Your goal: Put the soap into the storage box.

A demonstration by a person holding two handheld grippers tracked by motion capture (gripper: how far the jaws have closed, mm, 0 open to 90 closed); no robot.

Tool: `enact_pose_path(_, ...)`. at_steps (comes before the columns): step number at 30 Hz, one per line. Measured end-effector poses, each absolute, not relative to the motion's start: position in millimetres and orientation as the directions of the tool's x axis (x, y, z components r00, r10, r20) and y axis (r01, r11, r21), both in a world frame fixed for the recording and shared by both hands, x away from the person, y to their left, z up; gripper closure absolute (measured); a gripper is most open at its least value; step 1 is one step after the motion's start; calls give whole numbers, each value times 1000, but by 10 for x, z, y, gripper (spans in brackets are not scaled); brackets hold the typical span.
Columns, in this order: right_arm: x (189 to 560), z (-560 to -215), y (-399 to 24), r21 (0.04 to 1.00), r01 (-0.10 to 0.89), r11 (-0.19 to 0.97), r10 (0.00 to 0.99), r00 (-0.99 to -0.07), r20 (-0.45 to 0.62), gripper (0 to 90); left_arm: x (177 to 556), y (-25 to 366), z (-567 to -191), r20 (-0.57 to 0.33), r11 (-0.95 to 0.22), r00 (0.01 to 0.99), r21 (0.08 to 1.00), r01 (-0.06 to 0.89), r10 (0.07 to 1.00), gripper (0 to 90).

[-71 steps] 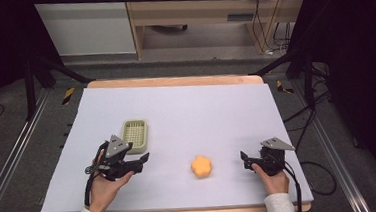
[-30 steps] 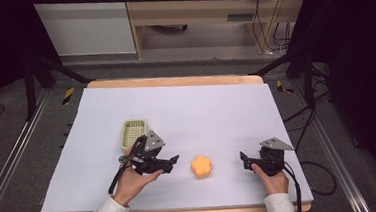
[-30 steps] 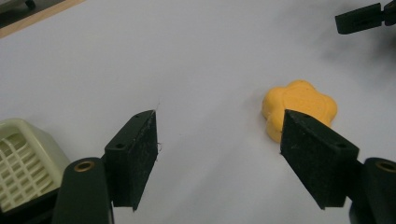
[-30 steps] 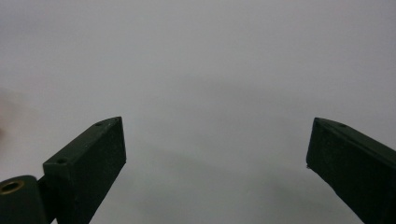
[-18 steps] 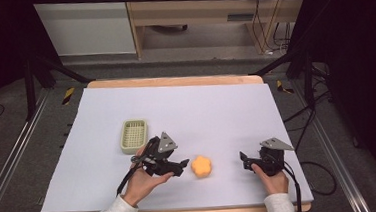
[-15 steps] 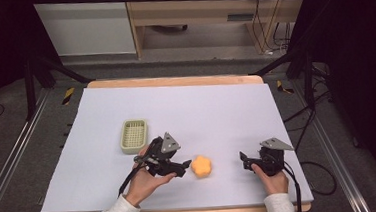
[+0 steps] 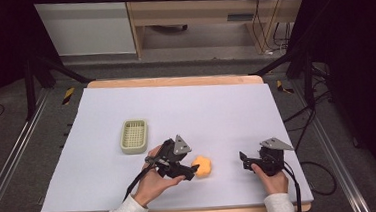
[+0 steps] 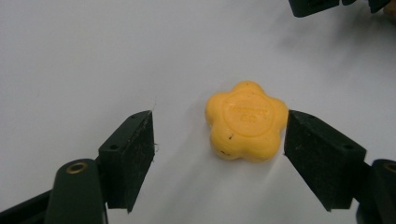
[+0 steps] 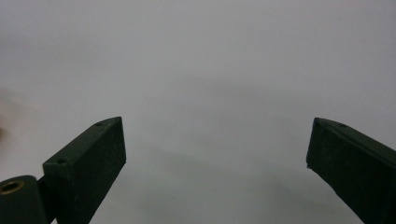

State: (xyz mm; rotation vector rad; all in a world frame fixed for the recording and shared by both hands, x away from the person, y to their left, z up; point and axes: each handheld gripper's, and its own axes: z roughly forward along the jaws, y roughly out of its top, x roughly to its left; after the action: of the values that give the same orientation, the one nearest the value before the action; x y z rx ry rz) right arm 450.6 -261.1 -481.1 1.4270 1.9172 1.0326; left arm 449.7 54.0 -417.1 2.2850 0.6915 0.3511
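the left tool (image 8: 218, 140) has just been opening its jaws around the orange flower-shaped soap (image 8: 246, 121), not gripping it; the soap lies flat on the tabletop (image 7: 216, 104). the right tool (image 9: 215, 154) rests open nearby.

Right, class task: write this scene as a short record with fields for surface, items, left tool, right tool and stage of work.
surface: white table
items: orange soap, flower-shaped; tray, empty
left tool: open, jaws have just been opening, soap between them, nearer one jaw
right tool: open, nothing between jaws
stage: soap lies on table, not yet gripped
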Motion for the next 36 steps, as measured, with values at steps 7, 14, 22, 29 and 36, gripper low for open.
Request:
enact_pose_path(7, 4510, -4814, -2611, 824, 547, 149, 953, -302, 29, 52, 4495, 438, -4221, 53, -620, 828, 690, 374, 558, 237)
enact_pose_path(14, 4510, -4814, -2611, 824, 547, 148, 954, -300, 28, 51, 4506, 337, -4259, 61, -650, 840, 665, 368, 539, 236)
enact_pose_path(22, 4508, -4812, -2612, 825, 545, 148, 953, -300, 27, 52, 4524, 258, -4305, 63, -669, 847, 644, 370, 528, 234)
enact_pose_path(29, 4508, -4811, -2614, 826, 544, 149, 953, -302, 27, 52, 4544, 192, -4344, 68, -692, 856, 622, 365, 513, 223)
enact_pose_path(36, 4508, -4811, -2614, 826, 544, 148, 953, -302, 28, 51, 4566, 138, -4390, 71, -708, 861, 605, 364, 504, 222)
